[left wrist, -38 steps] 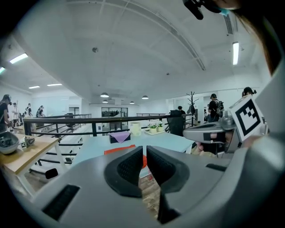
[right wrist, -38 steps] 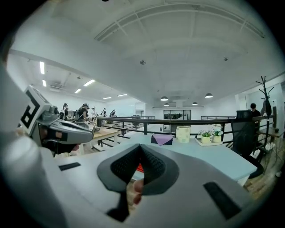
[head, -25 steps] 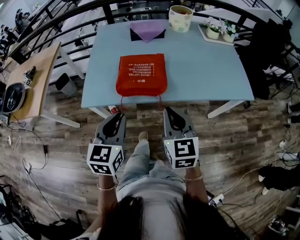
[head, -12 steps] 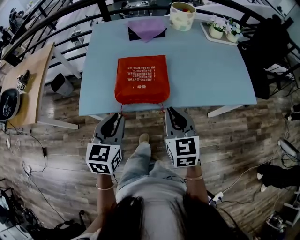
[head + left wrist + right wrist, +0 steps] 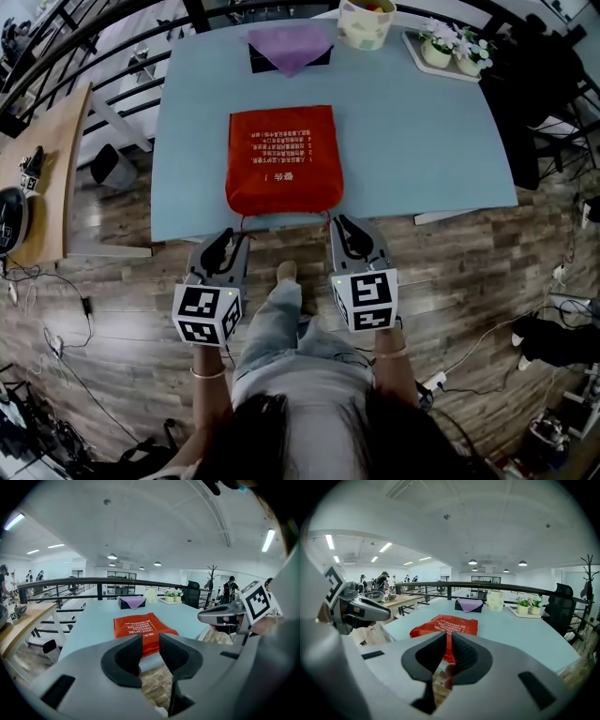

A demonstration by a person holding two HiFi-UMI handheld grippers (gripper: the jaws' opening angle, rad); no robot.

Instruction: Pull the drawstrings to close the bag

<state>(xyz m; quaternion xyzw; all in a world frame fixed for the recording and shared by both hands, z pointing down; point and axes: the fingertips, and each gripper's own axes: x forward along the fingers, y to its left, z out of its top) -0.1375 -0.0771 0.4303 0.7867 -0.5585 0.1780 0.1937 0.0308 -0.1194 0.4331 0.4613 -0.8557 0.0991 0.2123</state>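
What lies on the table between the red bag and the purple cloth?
Nothing; the head view shows bare table between red bag and purple cloth.

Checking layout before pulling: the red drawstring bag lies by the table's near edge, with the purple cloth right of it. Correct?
No. The red drawstring bag does lie by the table's near edge, but the purple cloth sits beyond it at the far edge, not to its right; the head view shows this.
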